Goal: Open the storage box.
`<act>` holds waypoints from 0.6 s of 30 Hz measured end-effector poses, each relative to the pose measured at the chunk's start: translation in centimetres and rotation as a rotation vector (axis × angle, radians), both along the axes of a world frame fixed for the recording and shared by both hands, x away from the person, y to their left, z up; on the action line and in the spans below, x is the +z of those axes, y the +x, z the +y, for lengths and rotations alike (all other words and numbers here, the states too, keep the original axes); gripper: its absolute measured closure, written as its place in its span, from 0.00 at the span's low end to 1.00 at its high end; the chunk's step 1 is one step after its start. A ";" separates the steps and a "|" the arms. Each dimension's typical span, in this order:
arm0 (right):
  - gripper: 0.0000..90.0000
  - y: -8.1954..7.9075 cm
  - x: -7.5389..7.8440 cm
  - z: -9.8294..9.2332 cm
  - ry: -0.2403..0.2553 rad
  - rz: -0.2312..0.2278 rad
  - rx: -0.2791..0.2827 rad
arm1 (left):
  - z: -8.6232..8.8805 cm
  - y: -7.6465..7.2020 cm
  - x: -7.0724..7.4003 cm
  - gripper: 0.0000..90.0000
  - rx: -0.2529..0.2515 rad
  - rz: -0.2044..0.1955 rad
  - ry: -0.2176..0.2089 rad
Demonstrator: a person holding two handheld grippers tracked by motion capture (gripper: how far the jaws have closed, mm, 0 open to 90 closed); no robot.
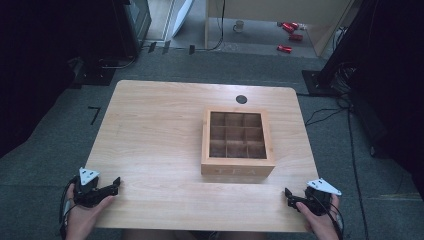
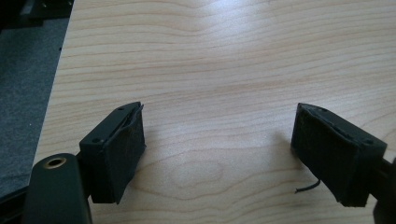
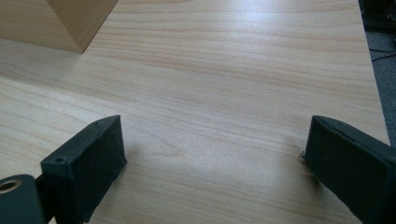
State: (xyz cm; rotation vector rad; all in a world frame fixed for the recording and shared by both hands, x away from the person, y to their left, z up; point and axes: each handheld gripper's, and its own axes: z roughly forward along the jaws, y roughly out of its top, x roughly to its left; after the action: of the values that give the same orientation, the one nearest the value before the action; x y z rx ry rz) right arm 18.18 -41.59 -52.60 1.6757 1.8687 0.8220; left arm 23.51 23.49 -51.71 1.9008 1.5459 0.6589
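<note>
Counter [image 1: 160,145]: pale wood-grain top with rounded corners, standing on grey carpet. Most of its surface is bare. A small dark round disc [image 1: 241,99] is set into it near the far edge, right of centre.

Wooden box [image 1: 237,145]: square, light wood, sitting right of centre on the counter, about midway between far and near edges. Its top shows a three-by-three grid of compartments with dark insides; what they hold I cannot tell. Faint letters mark the near wall, too dim to read with certainty. In the right gripper view one corner of the box [image 3: 70,23] shows at the upper left, well apart from the jaws.

Left gripper [image 1: 112,186]: held in a hand at the near left corner of the counter, grey three-cornered plate on top, jaws pointing right and slightly toward the far side. In the left gripper view [image 2: 217,149] the two black jaws stand wide apart with only bare wood between them; nothing is gripped. A short stray thread lies by the right-hand pad.

Right gripper [image 1: 292,196]: held in a hand at the near right corner, grey plate on top, jaws pointing left toward the counter's middle. In the right gripper view [image 3: 215,163] the jaws stand wide apart over bare wood, empty.

Both grippers are well apart from the box, one to each side of it on the near side.

Floor beyond the counter's far edge: red cans [image 1: 290,35] and a pale cup [image 1: 239,25], small and distant.
</note>
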 end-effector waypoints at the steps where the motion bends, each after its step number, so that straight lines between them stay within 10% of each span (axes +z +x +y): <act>1: 0.05 0.0 0.0 0.0 0.000 0.000 0.000 | 0.0 0.0 0.0 0.20 -0.004 0.000 -0.001; 8: 0.06 -0.1 0.0 0.0 -0.001 -0.001 -0.006 | -0.6 -0.1 0.8 0.22 -0.012 -0.014 -0.034; 18: 0.07 -0.3 0.7 -0.1 0.026 -0.005 -0.026 | -6.5 0.8 2.8 0.22 -0.137 -0.067 -0.111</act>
State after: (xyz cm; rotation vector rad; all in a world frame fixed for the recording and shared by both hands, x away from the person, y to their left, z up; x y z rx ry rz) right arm 17.89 -41.67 -51.87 1.7082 1.8367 0.8429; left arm 24.29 17.00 -48.92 1.8634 1.3687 0.5594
